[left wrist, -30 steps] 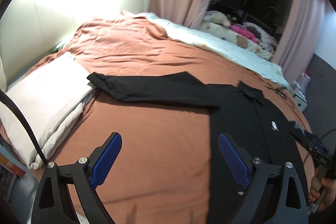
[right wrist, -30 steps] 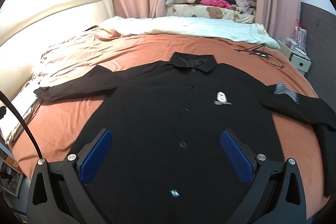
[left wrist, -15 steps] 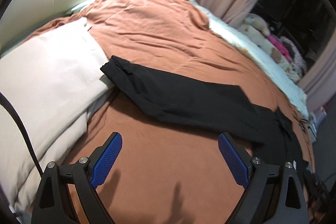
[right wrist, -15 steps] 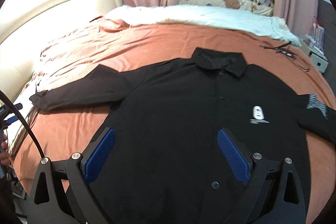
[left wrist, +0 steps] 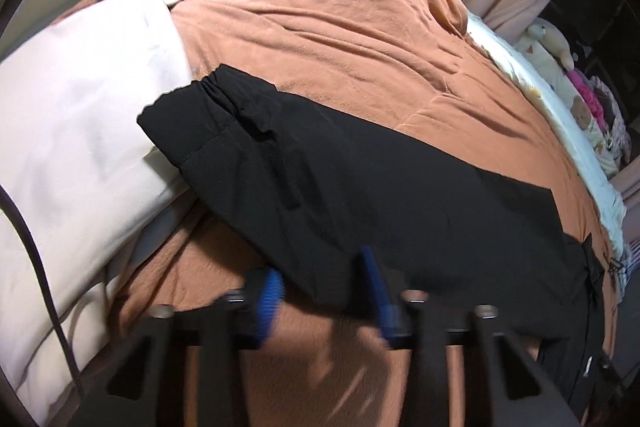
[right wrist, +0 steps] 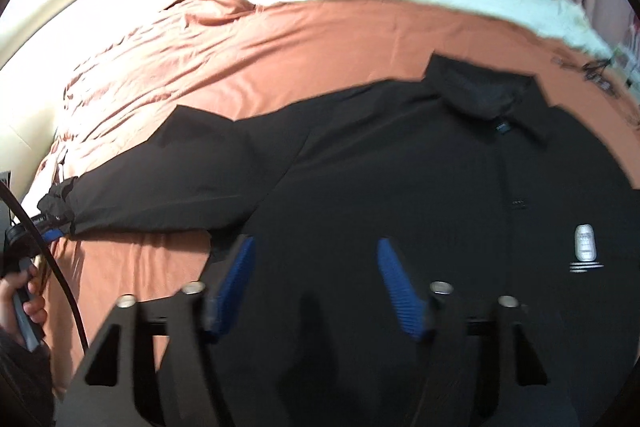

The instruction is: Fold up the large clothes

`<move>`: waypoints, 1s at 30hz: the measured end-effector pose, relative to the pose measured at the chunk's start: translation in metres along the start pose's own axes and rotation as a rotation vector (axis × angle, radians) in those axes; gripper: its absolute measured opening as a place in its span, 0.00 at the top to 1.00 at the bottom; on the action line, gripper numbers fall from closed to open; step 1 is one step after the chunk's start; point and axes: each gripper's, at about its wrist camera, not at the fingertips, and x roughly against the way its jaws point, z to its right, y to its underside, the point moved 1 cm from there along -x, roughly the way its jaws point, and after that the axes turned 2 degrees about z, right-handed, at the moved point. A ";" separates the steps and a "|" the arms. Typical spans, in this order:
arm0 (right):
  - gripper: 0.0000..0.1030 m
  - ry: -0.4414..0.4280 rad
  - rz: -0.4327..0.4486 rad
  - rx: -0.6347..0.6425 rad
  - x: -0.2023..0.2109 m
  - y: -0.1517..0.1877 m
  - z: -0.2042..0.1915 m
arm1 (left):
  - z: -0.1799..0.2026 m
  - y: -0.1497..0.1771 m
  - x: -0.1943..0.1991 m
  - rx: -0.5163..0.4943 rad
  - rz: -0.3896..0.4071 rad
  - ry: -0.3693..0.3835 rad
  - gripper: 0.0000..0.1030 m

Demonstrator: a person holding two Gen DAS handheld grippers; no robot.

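Lying buttoned-side up on the rust-orange bedspread [right wrist: 168, 67], the black shirt [right wrist: 460, 195] stretches one sleeve [left wrist: 320, 163] toward the pale pillow [left wrist: 72, 131]; the left gripper [left wrist: 322, 287] straddles that sleeve's lower edge, fingers half-closed; the right gripper [right wrist: 316, 275] hovers half-open over the shirt's body, holding nothing

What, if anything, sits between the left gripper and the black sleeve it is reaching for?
Nothing visible. The left gripper is already at the near edge of the black sleeve, jaws partly closed around the fabric; the pillow lies off to the side.
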 end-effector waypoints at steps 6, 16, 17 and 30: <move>0.77 -0.095 -0.039 -0.077 -0.040 -0.017 0.002 | 0.010 -0.002 0.026 -0.017 0.052 0.027 0.95; 0.80 -0.143 -0.181 -0.090 -0.093 -0.016 -0.001 | 0.060 -0.033 0.106 -0.071 0.163 0.159 0.98; 0.80 -0.154 -0.171 -0.086 -0.086 -0.018 0.000 | 0.069 -0.036 0.117 -0.088 0.180 0.172 0.98; 0.41 -0.155 -0.003 -0.158 0.023 -0.008 0.071 | 0.226 -0.033 0.216 -0.290 0.276 0.388 0.98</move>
